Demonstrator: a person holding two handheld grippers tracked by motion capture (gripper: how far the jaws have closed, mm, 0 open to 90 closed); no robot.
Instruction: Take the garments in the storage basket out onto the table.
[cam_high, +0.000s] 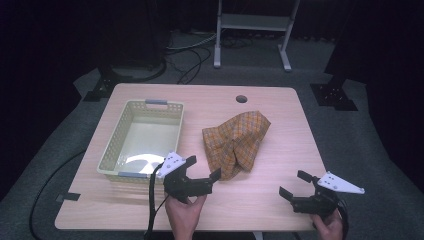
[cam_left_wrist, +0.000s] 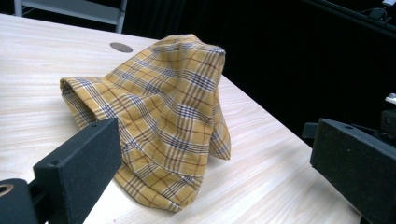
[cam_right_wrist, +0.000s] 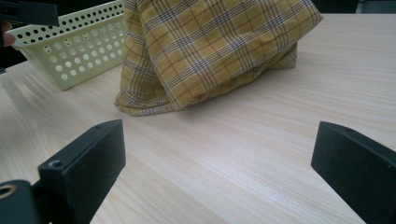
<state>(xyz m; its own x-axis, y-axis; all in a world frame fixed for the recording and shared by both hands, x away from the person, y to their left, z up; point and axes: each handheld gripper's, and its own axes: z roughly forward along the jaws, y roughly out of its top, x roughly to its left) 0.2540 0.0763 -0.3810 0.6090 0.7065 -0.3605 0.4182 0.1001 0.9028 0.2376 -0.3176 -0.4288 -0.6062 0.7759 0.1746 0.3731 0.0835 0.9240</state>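
Both claws wide, empty, over the desk.
Left claw (cam_high: 202, 169) faces crumpled yellow plaid cloth (cam_high: 237, 142) just ahead, likely lining up a grab; right claw (cam_high: 296, 186) farther back.

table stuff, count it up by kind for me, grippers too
plaid cloth: 1
perforated basket: 1
grippers: 2, the left gripper and the right gripper, both open
total: 4
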